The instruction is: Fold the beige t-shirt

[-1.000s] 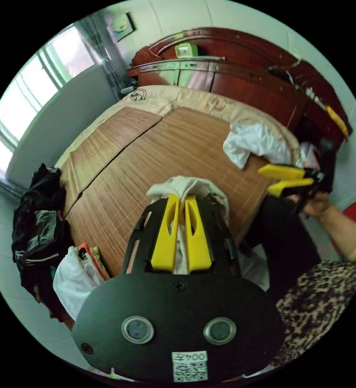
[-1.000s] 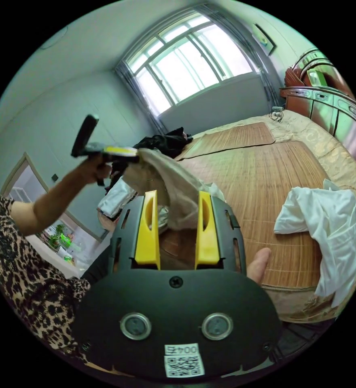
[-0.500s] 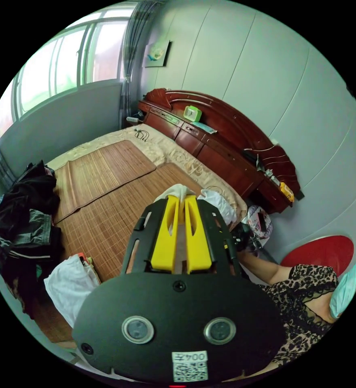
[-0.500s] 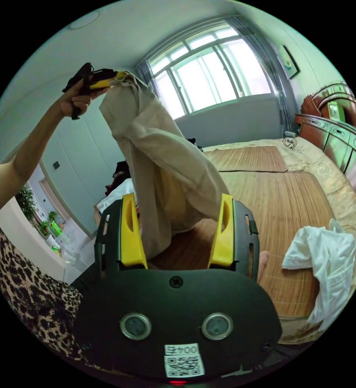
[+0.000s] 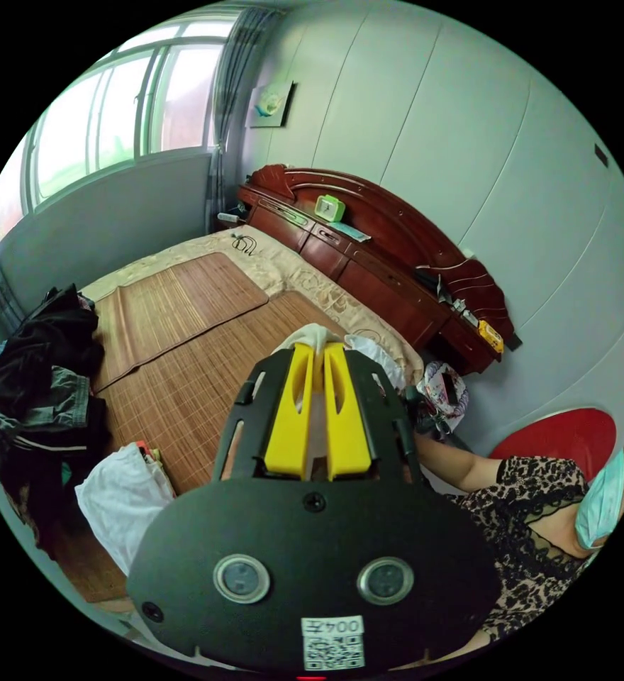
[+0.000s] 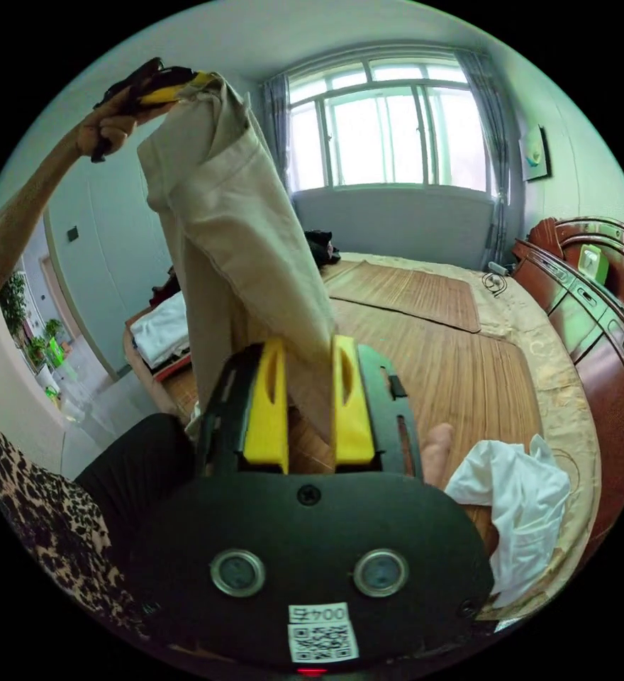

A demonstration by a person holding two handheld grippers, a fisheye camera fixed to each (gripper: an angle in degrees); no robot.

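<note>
Beige t-shirt now lifted high, pinched by left gripper; right gripper narrowed around hanging hem, grasp unconfirmed.

left gripper jaws pinch beige t-shirt above the bed.

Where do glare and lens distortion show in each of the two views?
Right gripper view: the window is blown out white, backlighting the beige t-shirt hanging from the left tongs; its own right tongs look sharp. Left gripper view: the window glares at the edge, fisheye bends the wall panels, and the left tongs pinch cloth.
</note>
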